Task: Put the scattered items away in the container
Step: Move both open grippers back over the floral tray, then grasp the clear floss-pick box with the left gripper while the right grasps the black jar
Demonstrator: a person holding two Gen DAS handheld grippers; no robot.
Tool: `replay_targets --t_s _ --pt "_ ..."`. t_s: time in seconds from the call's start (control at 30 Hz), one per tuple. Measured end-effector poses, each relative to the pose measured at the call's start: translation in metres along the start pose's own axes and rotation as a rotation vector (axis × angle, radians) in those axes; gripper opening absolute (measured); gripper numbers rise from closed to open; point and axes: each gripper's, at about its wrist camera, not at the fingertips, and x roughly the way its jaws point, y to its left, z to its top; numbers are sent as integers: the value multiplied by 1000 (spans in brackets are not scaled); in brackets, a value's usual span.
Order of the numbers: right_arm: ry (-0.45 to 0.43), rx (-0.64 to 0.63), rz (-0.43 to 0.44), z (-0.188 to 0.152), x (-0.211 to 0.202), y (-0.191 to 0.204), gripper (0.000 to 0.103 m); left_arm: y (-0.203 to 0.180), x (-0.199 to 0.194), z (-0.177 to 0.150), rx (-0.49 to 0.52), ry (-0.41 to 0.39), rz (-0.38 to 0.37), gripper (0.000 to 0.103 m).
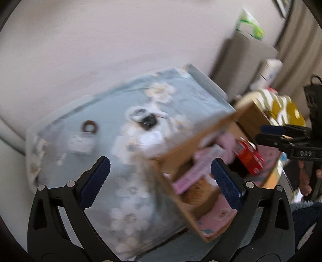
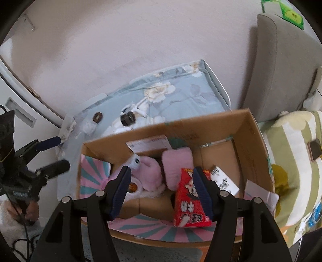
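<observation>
An open cardboard box holds pink plush items, a red snack pack and a white packet. It also shows blurred in the left wrist view. My right gripper is open and empty above the box, just left of the red pack. My left gripper is open and empty over the floral cloth, left of the box. On the cloth lie a brown ring, a black cylinder and a small white packet.
A grey cushion stands behind the box at the right. A green-striped cloth lies right of the box. A green and white pack sits at the top right. The pale wall is behind.
</observation>
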Motion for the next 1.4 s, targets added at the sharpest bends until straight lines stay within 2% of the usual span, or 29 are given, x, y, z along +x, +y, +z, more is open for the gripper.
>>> replay_targets --t_s 0.13,0.3,0.43,0.57,0.77,1.03,1.17,1.27,1.4 --pt "-7 -44 -2 18 -3 11 59 45 -1 4 -120 19 39 100" --pt "4 -109 -20 51 6 34 59 104 17 4 -320 93 80 100" --pt "74 -153 -50 78 35 57 59 147 35 -3 -484 141 110 100" --pt "161 -173 -47 95 69 75 59 173 56 -4 -579 181 153 100" --pt "311 -157 -55 112 125 84 59 187 99 2 -637 274 204 100" --pt "456 -131 -90 130 191 87 59 189 148 11 -645 355 258 100" --pt "496 -149 -116 131 210 94 59 189 161 14 -651 374 312 100" --pt "518 -163 -145 129 222 97 59 190 166 14 -677 372 322 100" --pt "535 -136 -144 130 232 94 59 189 173 13 -693 379 361 100"
